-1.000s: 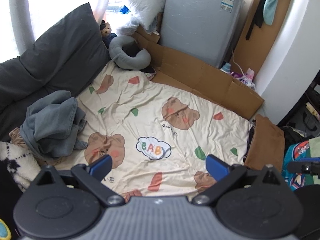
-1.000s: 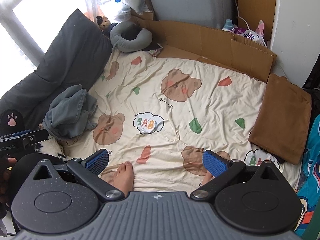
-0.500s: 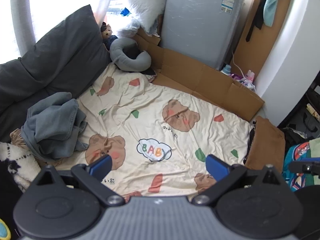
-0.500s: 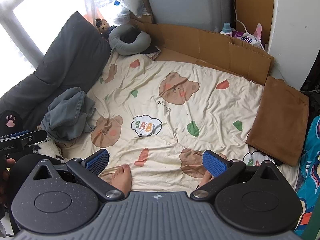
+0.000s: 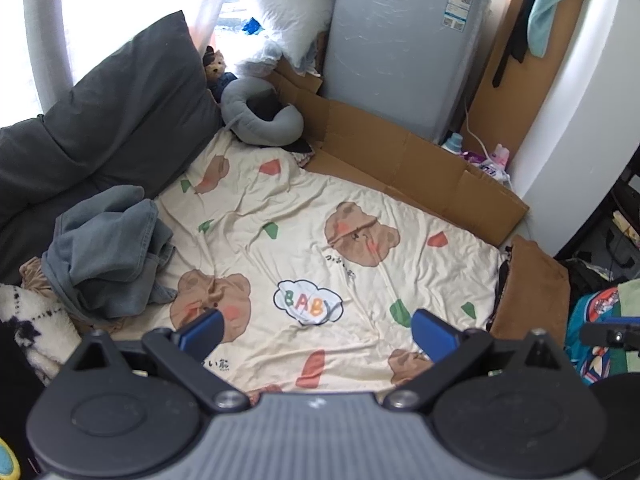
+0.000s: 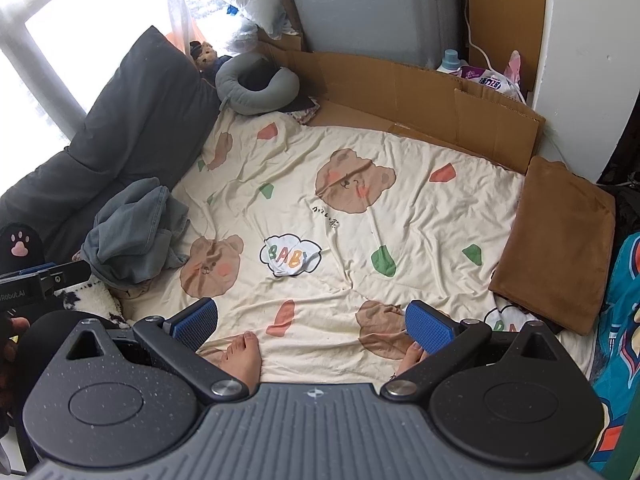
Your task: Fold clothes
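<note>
Both grippers, left [image 5: 316,330] and right [image 6: 314,320], hang with fingers wide apart and empty over the sheet [image 5: 320,240] (bear print), while farther off the crumpled grey garment [image 5: 108,256] lies at mid-left beside the cushion [image 5: 120,112].

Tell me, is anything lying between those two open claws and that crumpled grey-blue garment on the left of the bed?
Nothing visible blocks either one. The grey-blue garment lies heaped at the sheet's left edge, and only bare bear-print sheet lies between it and the left gripper or the right gripper. The person's feet rest nearer the right gripper, off that path.
</note>
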A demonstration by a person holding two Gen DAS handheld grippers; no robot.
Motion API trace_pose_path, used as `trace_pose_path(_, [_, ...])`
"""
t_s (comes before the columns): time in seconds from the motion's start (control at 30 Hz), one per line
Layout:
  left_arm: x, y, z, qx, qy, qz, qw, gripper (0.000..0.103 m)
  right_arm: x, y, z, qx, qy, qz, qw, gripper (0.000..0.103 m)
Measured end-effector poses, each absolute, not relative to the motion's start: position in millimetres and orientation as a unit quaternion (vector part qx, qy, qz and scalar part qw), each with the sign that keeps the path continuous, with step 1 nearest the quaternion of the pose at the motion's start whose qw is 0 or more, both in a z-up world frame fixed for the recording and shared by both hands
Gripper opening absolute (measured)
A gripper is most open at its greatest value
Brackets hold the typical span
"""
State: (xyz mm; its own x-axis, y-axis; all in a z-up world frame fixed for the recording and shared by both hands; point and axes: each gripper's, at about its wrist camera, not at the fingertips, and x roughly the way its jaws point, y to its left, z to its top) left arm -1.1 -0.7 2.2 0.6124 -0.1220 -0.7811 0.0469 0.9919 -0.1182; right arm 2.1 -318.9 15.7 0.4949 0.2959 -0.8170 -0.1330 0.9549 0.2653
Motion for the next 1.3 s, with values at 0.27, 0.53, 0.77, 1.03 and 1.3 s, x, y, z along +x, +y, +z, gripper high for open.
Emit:
trace_pose_path(0.27, [-3,-2,2,-0.047,0.436,-0.049,0.897,0.101,2,-319,16,0.086,0.485,0.123,0.862,0.103])
trace_pose_path(0.53, [-2,-2,2,-0.048,0.437,-0.053,0.897,0.101,3,-320,16,0.088,0.485,0.121,0.862,0.103])
trace_pose_path(0.77, [-1,-6,1,-0.039,0.446,-0.058,0.892,0.101,3,-319,17,0.084,0.486,0.112,0.863,0.103])
trace_pose_path(1.03, [6,-9,2,-0.032,0.455,-0.073,0.887,0.101,7,-315,24,0.065,0.48,0.108,0.868,0.103])
trace_pose_path(1.3, [19,-8,3,-0.03,0.453,-0.078,0.888,0.101,24,-314,30,0.056,0.471,0.103,0.874,0.103])
